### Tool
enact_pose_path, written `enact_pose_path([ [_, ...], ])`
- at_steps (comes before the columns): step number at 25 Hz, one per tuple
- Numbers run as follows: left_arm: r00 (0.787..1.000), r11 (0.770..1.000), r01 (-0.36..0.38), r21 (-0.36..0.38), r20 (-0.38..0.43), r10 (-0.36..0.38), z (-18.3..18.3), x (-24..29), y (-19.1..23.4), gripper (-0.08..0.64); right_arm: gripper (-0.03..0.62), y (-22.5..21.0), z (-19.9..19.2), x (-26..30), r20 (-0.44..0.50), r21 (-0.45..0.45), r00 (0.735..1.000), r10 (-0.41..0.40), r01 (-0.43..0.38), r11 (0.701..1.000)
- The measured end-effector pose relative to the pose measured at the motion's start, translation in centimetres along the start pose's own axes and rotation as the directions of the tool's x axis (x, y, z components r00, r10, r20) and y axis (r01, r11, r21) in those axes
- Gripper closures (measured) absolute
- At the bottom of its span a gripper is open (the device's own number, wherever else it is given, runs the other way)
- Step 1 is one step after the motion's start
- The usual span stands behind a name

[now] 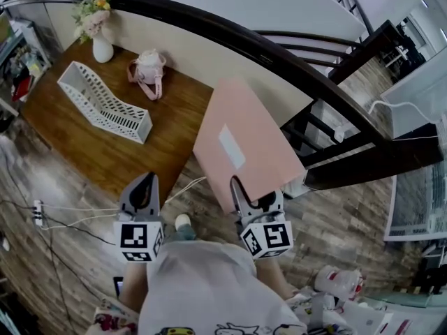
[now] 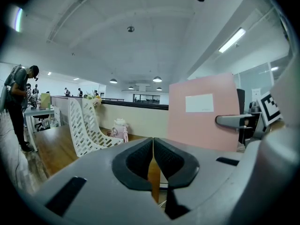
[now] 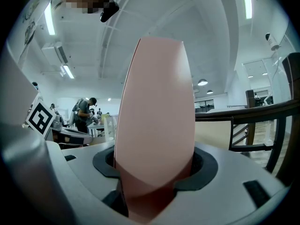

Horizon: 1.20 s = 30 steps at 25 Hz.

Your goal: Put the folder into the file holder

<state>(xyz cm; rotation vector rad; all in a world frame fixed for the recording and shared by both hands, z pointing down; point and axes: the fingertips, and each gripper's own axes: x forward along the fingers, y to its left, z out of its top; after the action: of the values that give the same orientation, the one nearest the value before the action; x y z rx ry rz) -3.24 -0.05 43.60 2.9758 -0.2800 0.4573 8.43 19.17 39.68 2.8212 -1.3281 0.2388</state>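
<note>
– Starting at the far left, what sits on the wooden table [image 1: 84, 142]?
– A white file holder [image 1: 105, 103] with slotted walls, its open side up. A vase of flowers [image 1: 99, 33] stands behind it and a small pink bag [image 1: 149, 72] just to its right.
– And the left gripper [image 1: 147, 180]?
– Held low in front of the person's body, pointing forward at the table's near edge. In the left gripper view its dark jaws are pressed together with nothing between them.
– Where is the folder [image 1: 241, 142]?
– In the air, well apart from the file holder, right of the table's near corner and beside the dark railing [image 1: 279, 54]. It is pink with a white label on its face.
– What carries it?
– The right gripper [image 1: 253, 199], level with the left one and close beside it, aimed forward and upward. Its jaws pinch the folder's lower edge, and the sheet rises from them, leaning away from the person. In the right gripper view the folder fills the middle, bowed slightly between the pads
</note>
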Motion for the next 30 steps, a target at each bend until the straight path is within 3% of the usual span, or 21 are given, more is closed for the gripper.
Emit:
enact_pose_path([
  [9, 0.997, 0.995, -0.082, -0.049, -0.017, 0.082, -1.2, -0.6, 4.1, 0.549, 0.315, 2.4, 1.1, 3.8, 0.005, -0.003, 0.998, 0.067, -0.067, 0.998],
  [16, 0.974, 0.968, -0.228, -0.104, -0.021, 0.227, -1.3, -0.9, 7.6, 0.549, 0.316, 3.2, 1.6, 9.5, -0.001, -0.032, 0.984, 0.178, -0.178, 0.983],
  [20, 0.942, 0.933, -0.336, -0.133, -0.025, 0.335, -0.6, 0.3, 9.4, 0.549, 0.316, 3.1, 2.4, 14.8, -0.004, -0.049, 0.961, 0.278, -0.278, 0.959],
  [23, 0.909, 0.896, -0.415, -0.158, -0.033, 0.415, 0.4, 1.2, 10.1, 0.549, 0.316, 3.6, 3.3, 18.5, -0.014, -0.073, 0.927, 0.375, -0.375, 0.924],
  [30, 0.79, 0.764, -0.604, -0.225, -0.048, 0.611, 2.6, 3.4, 10.5, 0.549, 0.314, 4.8, 4.6, 25.7, -0.059, -0.109, 0.801, 0.596, -0.599, 0.793],
])
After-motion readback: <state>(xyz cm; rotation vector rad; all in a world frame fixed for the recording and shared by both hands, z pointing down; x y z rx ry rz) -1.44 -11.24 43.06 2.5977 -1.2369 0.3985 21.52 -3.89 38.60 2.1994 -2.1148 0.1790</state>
